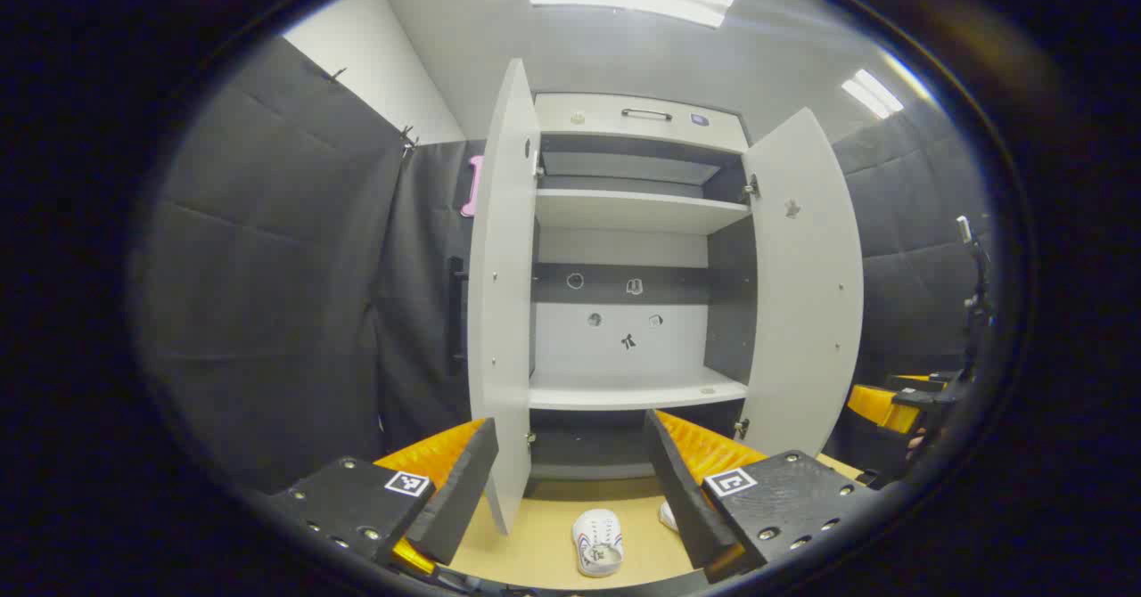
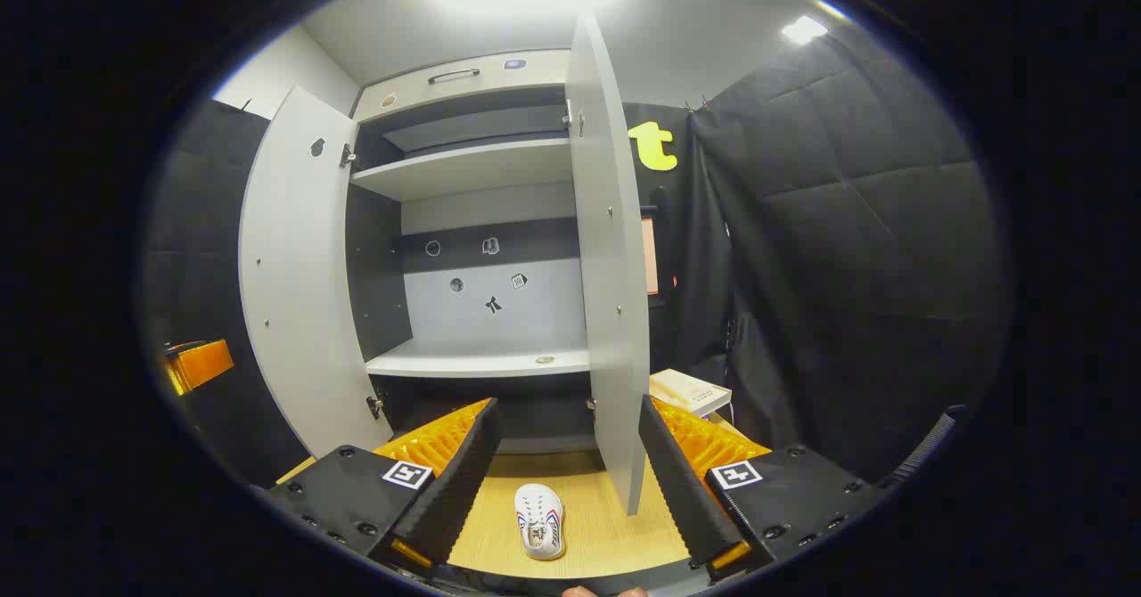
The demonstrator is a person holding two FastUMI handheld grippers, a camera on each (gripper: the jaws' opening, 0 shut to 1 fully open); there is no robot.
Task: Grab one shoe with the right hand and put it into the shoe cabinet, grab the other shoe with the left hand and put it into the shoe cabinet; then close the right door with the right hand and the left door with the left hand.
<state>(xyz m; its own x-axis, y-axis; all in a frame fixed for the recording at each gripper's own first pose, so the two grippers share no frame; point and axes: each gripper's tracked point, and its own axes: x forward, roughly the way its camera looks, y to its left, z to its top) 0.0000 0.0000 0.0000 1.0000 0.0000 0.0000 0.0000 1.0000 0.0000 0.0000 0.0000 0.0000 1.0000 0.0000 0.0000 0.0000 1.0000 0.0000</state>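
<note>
The white shoe cabinet (image 1: 637, 120) stands ahead with both doors swung wide; its left door (image 1: 501, 312) and right door (image 1: 807, 285) flank bare shelves (image 1: 635, 390). One white shoe (image 1: 597, 542) lies on the wooden floor (image 1: 544, 535) below my open left gripper (image 1: 570, 423). A second shoe (image 1: 667, 515) peeks out from behind that gripper's right finger. In the right gripper view a white shoe (image 2: 540, 508) lies toe-away between the fingers of my open right gripper (image 2: 567, 405), just left of the right door (image 2: 615, 267). Neither gripper touches a shoe.
Black padded walls (image 1: 285, 294) close in on both sides. The right gripper (image 1: 882, 404) shows at the far right of the left gripper view, the left gripper (image 2: 198, 363) at the far left of the right gripper view. A flat book-like box (image 2: 691, 392) lies right of the cabinet.
</note>
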